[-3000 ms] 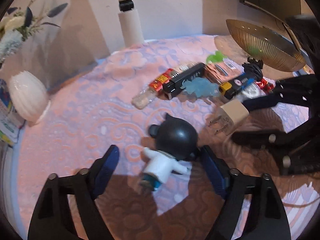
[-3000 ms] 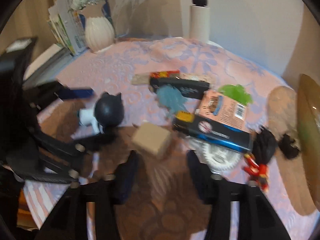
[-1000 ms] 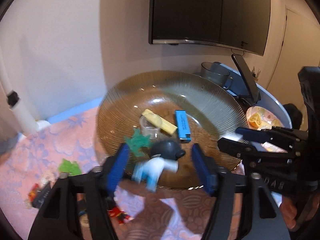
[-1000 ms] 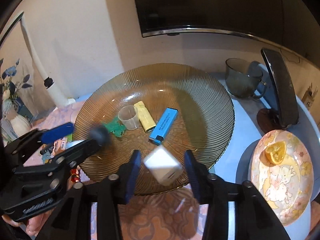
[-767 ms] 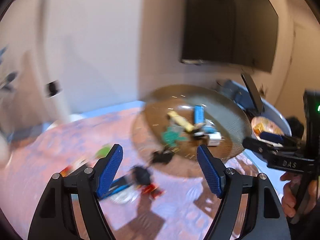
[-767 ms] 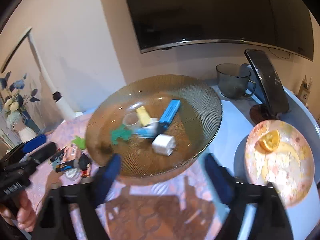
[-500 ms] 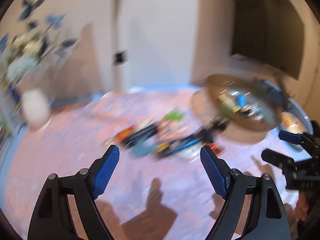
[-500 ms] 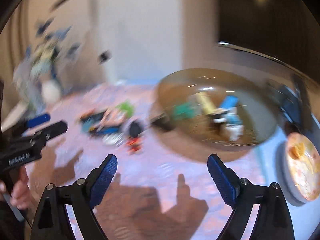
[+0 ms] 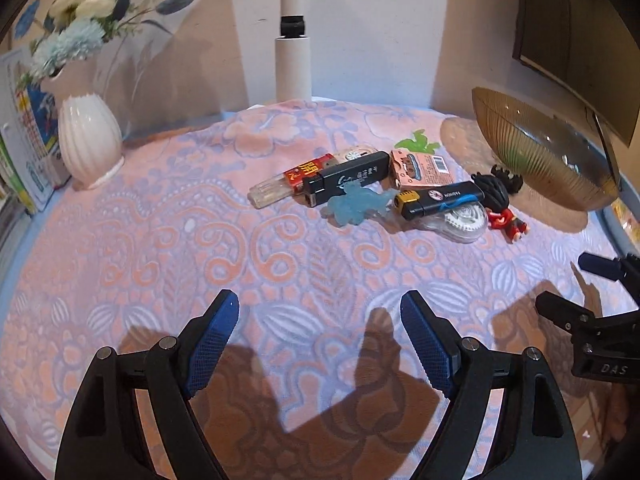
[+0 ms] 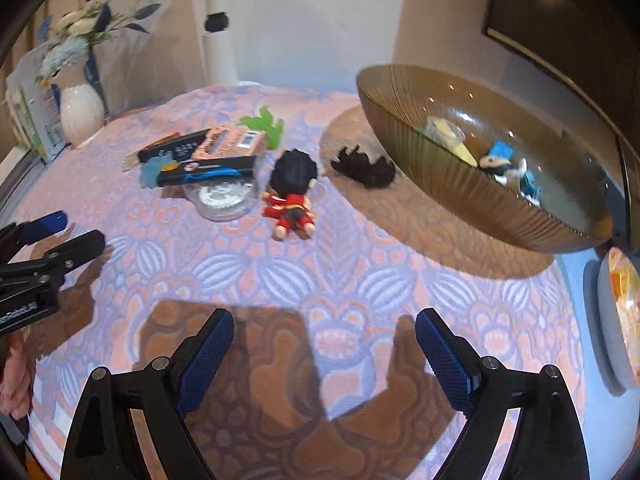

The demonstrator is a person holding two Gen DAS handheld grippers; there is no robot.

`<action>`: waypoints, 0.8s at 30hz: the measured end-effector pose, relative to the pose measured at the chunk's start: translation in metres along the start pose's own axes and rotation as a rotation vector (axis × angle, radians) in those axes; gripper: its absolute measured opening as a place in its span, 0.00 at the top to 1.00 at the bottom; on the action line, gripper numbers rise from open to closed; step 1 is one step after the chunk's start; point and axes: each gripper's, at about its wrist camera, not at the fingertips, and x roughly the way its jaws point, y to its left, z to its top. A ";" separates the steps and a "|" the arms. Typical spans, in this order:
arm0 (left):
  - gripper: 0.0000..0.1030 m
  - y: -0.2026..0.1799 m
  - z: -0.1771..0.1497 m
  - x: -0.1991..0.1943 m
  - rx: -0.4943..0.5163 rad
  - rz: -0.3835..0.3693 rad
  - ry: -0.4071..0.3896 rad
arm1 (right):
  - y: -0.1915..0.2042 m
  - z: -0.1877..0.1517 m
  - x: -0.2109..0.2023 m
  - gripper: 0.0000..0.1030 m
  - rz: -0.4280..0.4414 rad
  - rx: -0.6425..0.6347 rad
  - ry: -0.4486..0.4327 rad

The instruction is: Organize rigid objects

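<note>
Both pairs of tongs hang over bare cloth with nothing between their blue pads: the left tongs (image 9: 320, 316) are spread wide, and the right tongs (image 10: 324, 334) are spread wide too, having just been opening.

The loose things lie in a cluster well ahead of the left tongs: a clear lighter with a red label (image 9: 286, 184), a black stick (image 9: 346, 176) across it, a pale blue rubbery figure (image 9: 356, 206) touching the stick, a pink card packet (image 9: 422, 168), a green scrap (image 9: 418, 143) behind it, a black-and-blue lighter (image 9: 440, 198) lying over a clear tape dispenser (image 9: 460, 220), and a small doll in red (image 10: 290, 196) face down just beside the dispenser. A black clump (image 10: 364, 168) sits between the doll and the amber glass bowl (image 10: 452, 184). The bowl stands to the right, its near rim overhanging the cloth, and already holds a yellow piece, a small cup, a blue lighter and a white-bodied figure.

The bench wears a pink and lilac patterned cloth (image 9: 160, 240), crossed by the tongs' shadows. A white vase (image 9: 89, 140) of flowers and upright books stand at the far left; a white post (image 9: 293, 60) rises at the back wall; a dark screen hangs upper right. A plate (image 10: 622, 320) sits at the right edge, on bare blue bench. The near half of the cloth lies open.
</note>
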 end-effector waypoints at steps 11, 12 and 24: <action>0.19 0.003 -0.003 0.000 -0.036 -0.031 -0.004 | 0.003 -0.002 0.003 0.10 0.013 -0.008 0.013; 0.19 0.004 -0.003 0.001 -0.039 -0.034 -0.002 | 0.002 -0.002 0.004 0.10 0.020 -0.002 0.017; 0.19 0.004 -0.003 -0.005 -0.040 -0.077 -0.030 | -0.004 0.000 0.004 0.10 0.054 0.027 0.025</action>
